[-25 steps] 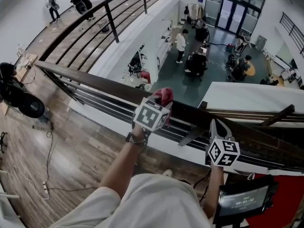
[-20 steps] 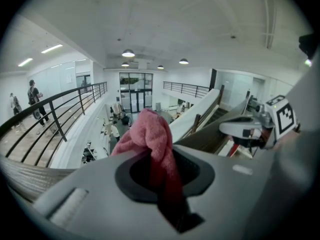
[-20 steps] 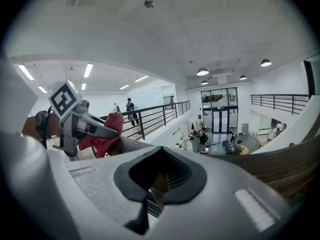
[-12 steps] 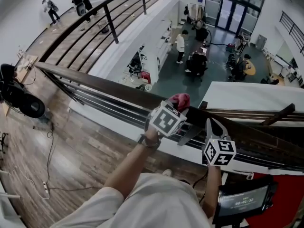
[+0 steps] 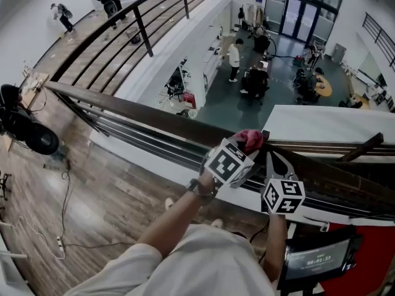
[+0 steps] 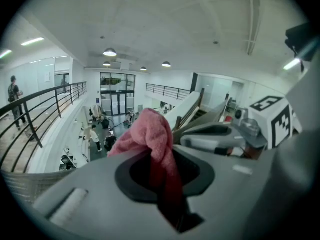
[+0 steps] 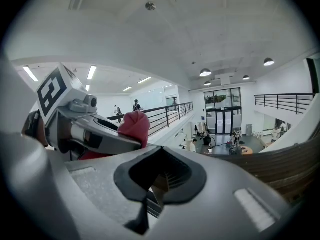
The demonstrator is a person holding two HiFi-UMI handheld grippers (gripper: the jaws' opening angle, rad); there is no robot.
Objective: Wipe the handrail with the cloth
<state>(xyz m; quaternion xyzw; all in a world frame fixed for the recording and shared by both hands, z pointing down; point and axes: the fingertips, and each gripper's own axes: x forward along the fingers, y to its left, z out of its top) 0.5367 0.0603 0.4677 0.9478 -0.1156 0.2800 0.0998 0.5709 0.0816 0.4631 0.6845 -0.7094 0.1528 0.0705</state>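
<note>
Atop the dark handrail [image 5: 136, 110], left claw [image 6: 170, 194] pinches a crumpled pink cloth [image 6: 150, 134]; right claw [image 7: 147, 204] closed.

The dark wooden handrail [image 5: 142, 113] carries a pink cloth [image 5: 250, 139].

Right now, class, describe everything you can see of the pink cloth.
The cloth is pink-red, soft and fuzzy like terry towel, bunched into a rounded wad. The left tongs are shut on it; its bulk pokes out beyond their tips while a darker fold hangs back between them. It sits on top of the dark wooden handrail, apparently pressed against it.
</note>
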